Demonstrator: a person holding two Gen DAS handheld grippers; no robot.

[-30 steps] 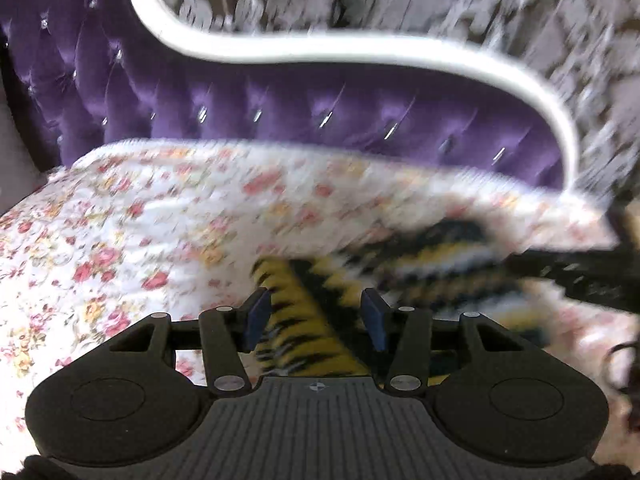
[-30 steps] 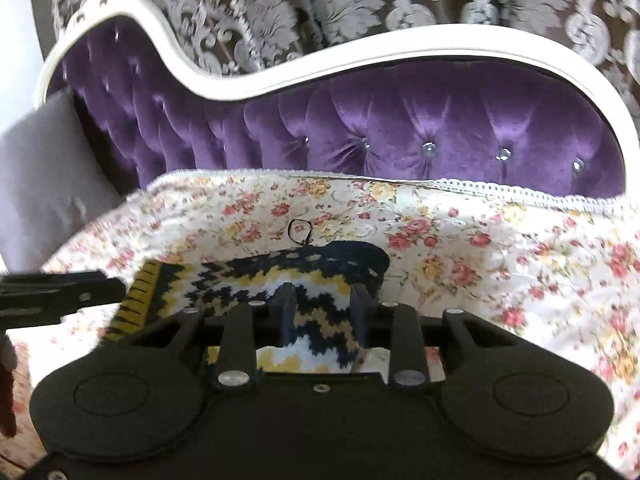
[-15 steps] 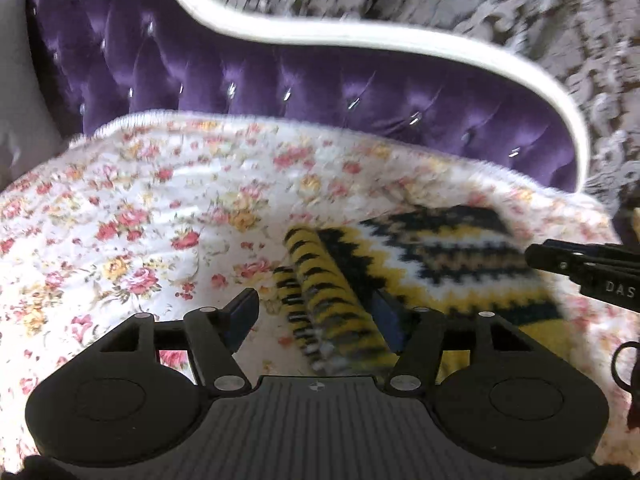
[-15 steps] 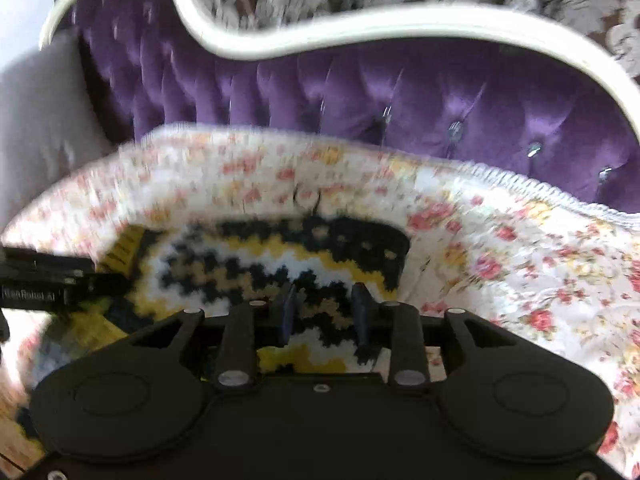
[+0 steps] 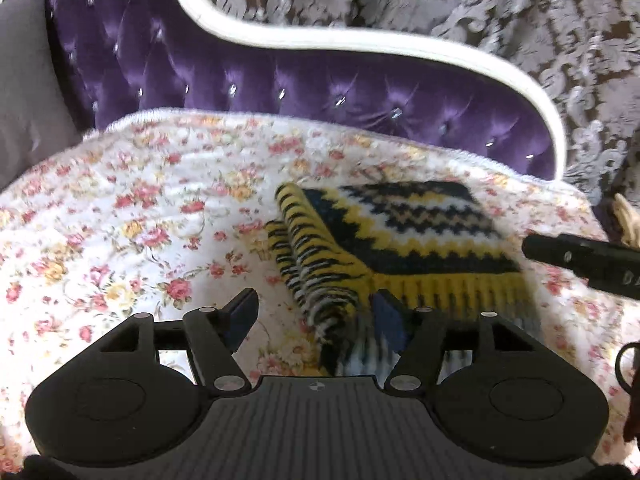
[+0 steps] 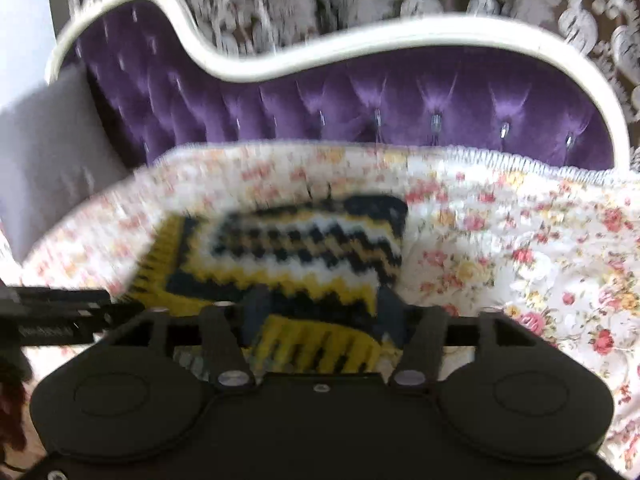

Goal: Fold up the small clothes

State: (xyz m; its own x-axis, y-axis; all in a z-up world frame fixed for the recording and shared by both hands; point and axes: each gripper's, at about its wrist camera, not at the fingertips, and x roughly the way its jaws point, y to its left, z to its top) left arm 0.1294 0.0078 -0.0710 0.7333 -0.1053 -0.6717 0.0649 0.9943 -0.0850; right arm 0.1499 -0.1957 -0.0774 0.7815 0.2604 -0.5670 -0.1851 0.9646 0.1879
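Knitwear in yellow, black and white, a small folded garment (image 5: 404,236), lies on the floral bedspread (image 5: 132,216) before a purple tufted headboard (image 5: 320,92), its striped edge bunched toward the left gripper (image 5: 316,314), whose fingers stand spread and empty. The right gripper (image 6: 324,314) also looks released, fingers parted either side of the yellow hem. The loose stack could spring apart, or a finger could snag the soft knit and drag the fold askew.
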